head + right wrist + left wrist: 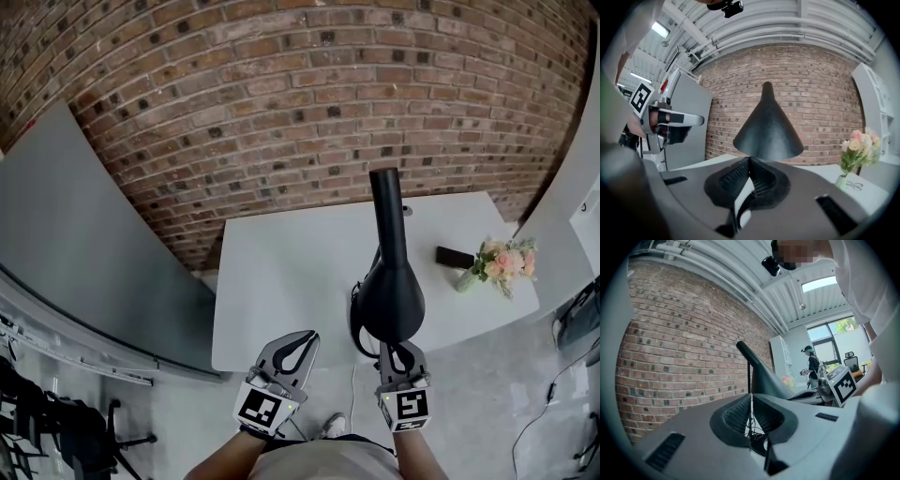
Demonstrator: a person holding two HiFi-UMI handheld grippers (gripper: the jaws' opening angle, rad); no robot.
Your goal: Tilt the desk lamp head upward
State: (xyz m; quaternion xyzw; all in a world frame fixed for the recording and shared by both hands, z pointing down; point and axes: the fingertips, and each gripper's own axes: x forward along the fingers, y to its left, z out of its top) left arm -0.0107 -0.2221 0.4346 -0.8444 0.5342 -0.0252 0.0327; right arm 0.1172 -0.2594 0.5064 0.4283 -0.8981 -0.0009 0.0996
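Right gripper point(398, 345) point(750, 159): clamped at its tips on the near rim of the lamp head, from below the rim.
Lamp head point(389, 295) point(768, 126) point(764, 377): black cone; rose directly ahead of the right gripper, wide mouth toward it, narrow end pointing away toward the brick wall point(281, 94).
Left gripper point(309, 335) point(751, 397): pinched together on nothing; hung well apart to the left of the right gripper, just off the near edge of the table point(281, 281).
Flowers point(506, 261) point(857, 145): stood in a small vase, ahead of the right gripper and to its right.
Black box point(455, 256): lay between the lamp head and the flowers, beyond the right gripper.
Cable point(354, 323): looped just left of the right gripper's tips.
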